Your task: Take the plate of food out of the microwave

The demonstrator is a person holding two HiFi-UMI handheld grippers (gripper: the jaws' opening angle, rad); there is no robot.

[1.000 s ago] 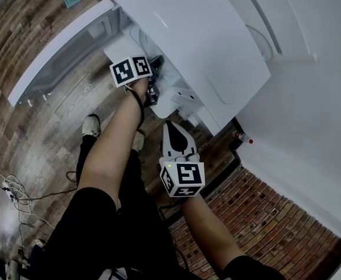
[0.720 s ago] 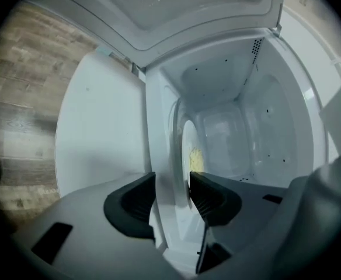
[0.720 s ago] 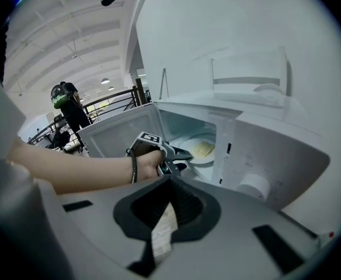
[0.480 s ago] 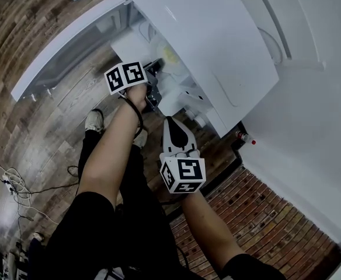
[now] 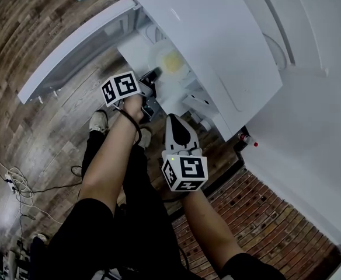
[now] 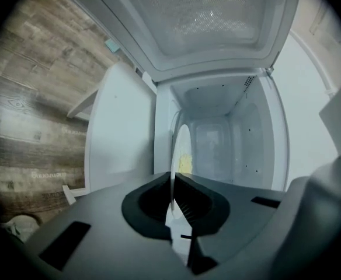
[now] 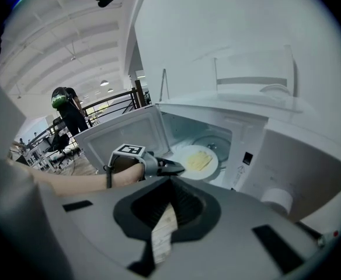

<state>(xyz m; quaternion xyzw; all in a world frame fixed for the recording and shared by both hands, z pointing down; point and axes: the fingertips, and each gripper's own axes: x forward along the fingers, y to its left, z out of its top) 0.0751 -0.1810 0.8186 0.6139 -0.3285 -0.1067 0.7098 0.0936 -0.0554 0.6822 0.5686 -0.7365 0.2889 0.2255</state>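
1. Where the left hand-held gripper meets the plate, its jaws are pinched on the near rim. In the left gripper view the rim runs as a thin edge straight down between the two pads.
2. Plate: white, sitting in the open mouth of the microwave, stretching straight ahead of the left hand-held gripper's tips into the cavity.
3. Food: a flat, pale yellow patch on the plate's middle, just beyond the left tips and not touched by them.
4. Turntable: a round glass piece visible past the plate's far edge, deeper in the cavity.
5. Door: swung fully open on the left hand-held gripper's left side. Its mesh window fills the upper part of the left gripper view.
6. Right hand-held gripper: jaws pressed together at the tips, nothing between them. It hangs lower than the left one and nearer the person, well apart from the plate, pointing toward the microwave's front.
7. Floor: wood planks under both hand-held grippers, with a strip showing through the slit behind the right one's closed tips.
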